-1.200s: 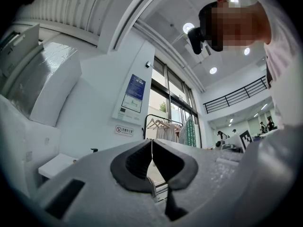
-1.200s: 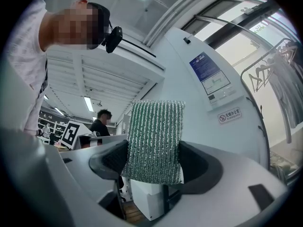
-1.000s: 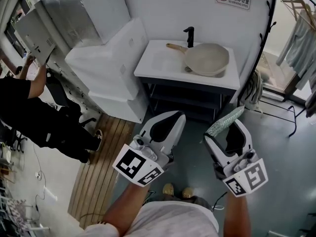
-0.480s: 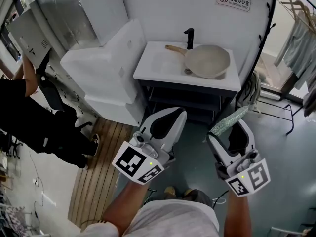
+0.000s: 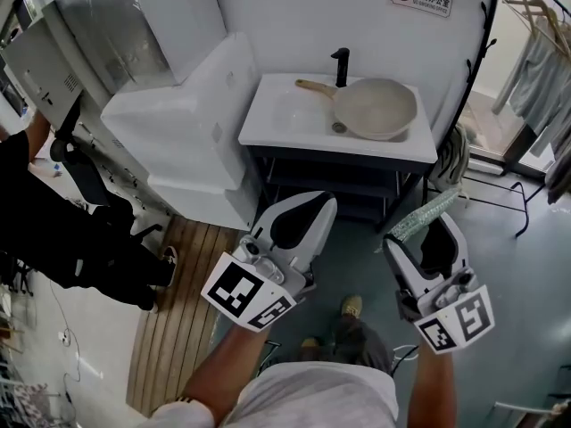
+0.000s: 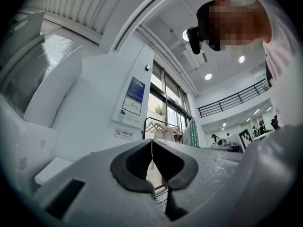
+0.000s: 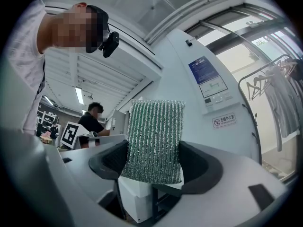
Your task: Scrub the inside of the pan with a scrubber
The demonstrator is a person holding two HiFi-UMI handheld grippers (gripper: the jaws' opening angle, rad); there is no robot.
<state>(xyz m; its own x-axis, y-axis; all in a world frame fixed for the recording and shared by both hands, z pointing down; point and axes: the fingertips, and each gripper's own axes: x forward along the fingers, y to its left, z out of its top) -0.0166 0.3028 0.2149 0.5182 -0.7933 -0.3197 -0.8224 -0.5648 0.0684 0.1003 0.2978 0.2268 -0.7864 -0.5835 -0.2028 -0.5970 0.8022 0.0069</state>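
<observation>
A beige pan (image 5: 384, 107) with a wooden handle (image 5: 314, 86) lies in the white sink top (image 5: 277, 114) against the far wall. My left gripper (image 5: 319, 205) hangs well short of the sink, over the floor, with its jaws shut and nothing between them (image 6: 151, 161). My right gripper (image 5: 443, 219) is beside it on the right, shut on a green ribbed scrubber (image 5: 419, 216) that sticks out past the fingertips. In the right gripper view the scrubber (image 7: 154, 141) stands upright between the dark pads.
A black tap (image 5: 342, 64) stands behind the pan. A large white block (image 5: 183, 123) sits left of the sink, a wooden strip (image 5: 174, 315) on the floor below. A person in black (image 5: 53, 230) stands at the far left. Clothes hang on a rack (image 5: 544, 52) at right.
Both grippers and the view have shifted slightly toward the sink; the person's feet have stepped. The scrubber stays gripped, and the person at left has moved further out of frame.
</observation>
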